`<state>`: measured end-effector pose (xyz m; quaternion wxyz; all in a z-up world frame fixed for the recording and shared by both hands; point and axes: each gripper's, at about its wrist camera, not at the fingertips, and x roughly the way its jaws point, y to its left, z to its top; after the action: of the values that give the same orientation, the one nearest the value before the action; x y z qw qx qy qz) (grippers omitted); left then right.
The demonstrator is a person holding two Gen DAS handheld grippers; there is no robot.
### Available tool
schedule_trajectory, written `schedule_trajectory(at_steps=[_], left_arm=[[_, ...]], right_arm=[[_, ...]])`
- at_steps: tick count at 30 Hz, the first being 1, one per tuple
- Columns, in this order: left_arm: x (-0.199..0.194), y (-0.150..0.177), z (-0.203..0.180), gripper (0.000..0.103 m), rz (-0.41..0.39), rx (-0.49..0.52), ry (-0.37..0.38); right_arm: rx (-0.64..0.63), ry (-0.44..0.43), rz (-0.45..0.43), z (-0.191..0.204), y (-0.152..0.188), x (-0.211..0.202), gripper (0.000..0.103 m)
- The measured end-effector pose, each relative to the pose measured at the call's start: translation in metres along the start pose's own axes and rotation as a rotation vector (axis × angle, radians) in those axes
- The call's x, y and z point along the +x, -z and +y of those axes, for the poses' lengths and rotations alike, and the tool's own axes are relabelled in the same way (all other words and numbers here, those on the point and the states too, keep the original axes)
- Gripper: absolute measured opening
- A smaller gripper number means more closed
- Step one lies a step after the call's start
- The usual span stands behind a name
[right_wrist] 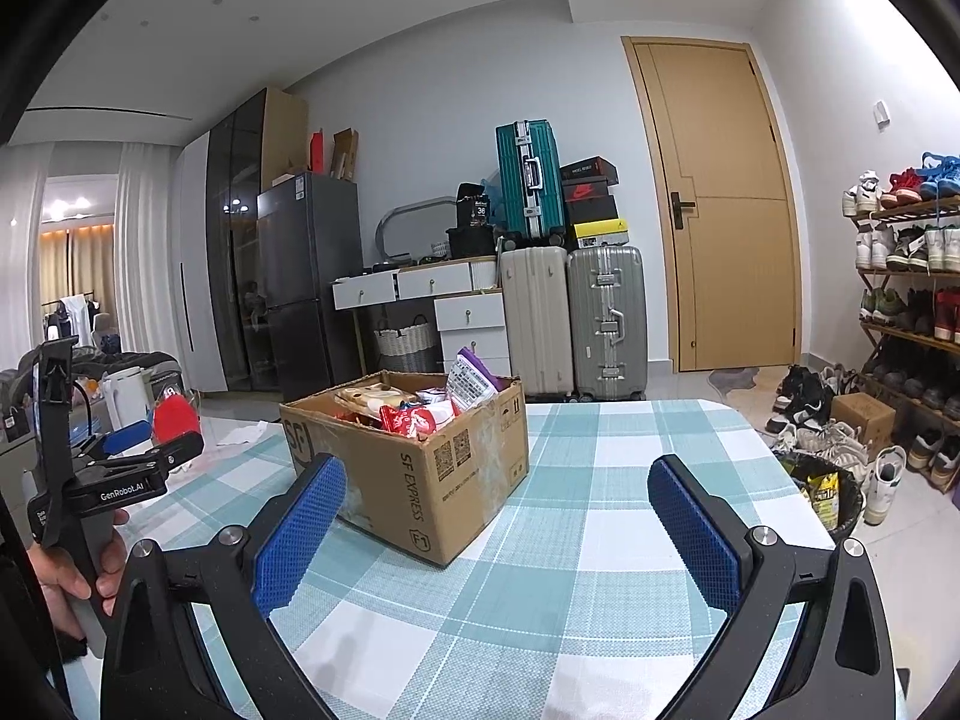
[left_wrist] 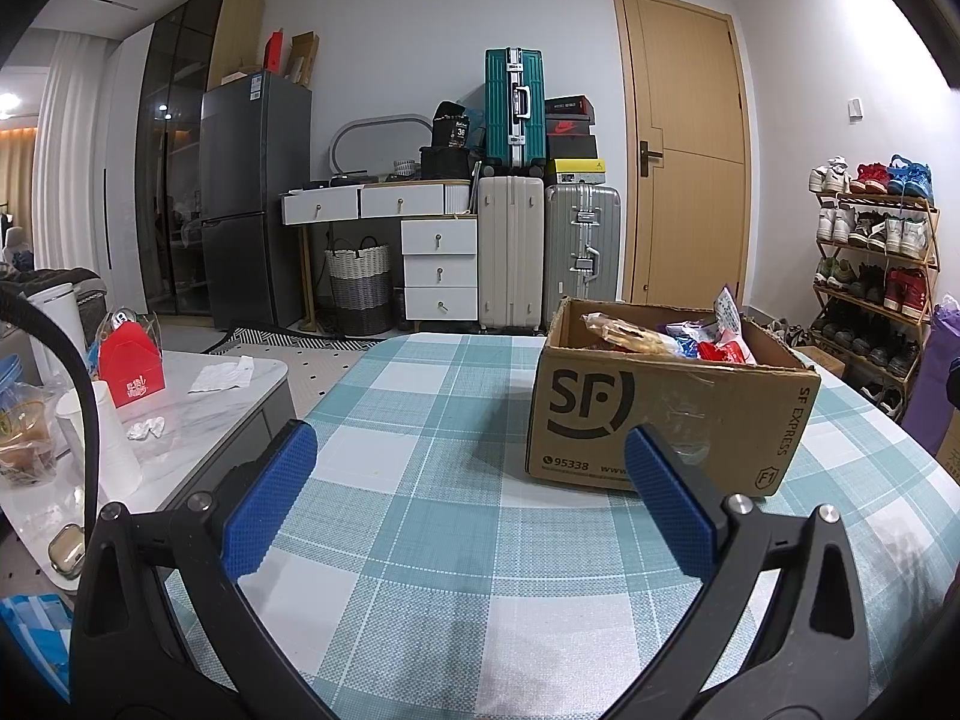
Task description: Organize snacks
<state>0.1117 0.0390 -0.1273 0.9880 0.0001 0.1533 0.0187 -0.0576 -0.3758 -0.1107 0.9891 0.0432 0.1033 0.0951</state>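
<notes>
Blue-padded hand-held grippers, left and right, hover spread before cardboard box.

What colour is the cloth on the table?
The tablecloth is teal, grey and white checks, clearest in the left wrist view.

Ahead of the claw, against the far wall, a teal suitcase stands on a cream suitcase, with a silver suitcase just beside it. Right of those is a wooden door, and farther right a shoe rack. Left of the claw stand a dark fridge, a white desk with drawers and a woven basket under the desk.
</notes>
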Motion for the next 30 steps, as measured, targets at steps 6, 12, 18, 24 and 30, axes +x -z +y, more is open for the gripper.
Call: schedule_trajectory(at_steps=[6, 12, 18, 24, 30], left_arm=[[-0.0008, 0.0001, 0.0002, 0.102, -0.003, -0.008, -0.020], [-0.0013, 0.0000, 0.0003, 0.102, -0.003, -0.008, -0.020], [-0.0050, -0.0009, -0.0007, 0.102, -0.004, -0.006, -0.013], [-0.0050, -0.0008, -0.0014, 0.102, -0.005, -0.002, -0.007], [-0.0037, 0.0004, -0.0021, 0.102, -0.004, 0.001, -0.004]], right_arm=[[0.000, 0.001, -0.006, -0.0011, 0.0000, -0.0005, 0.102], [0.007, 0.004, -0.013, -0.0022, 0.0020, -0.0002, 0.102], [0.007, 0.003, -0.012, -0.0017, 0.0017, -0.0011, 0.103], [0.006, 0.005, -0.012, -0.0016, 0.0017, -0.0011, 0.102], [0.010, 0.019, -0.014, -0.0037, 0.0028, -0.0020, 0.102]])
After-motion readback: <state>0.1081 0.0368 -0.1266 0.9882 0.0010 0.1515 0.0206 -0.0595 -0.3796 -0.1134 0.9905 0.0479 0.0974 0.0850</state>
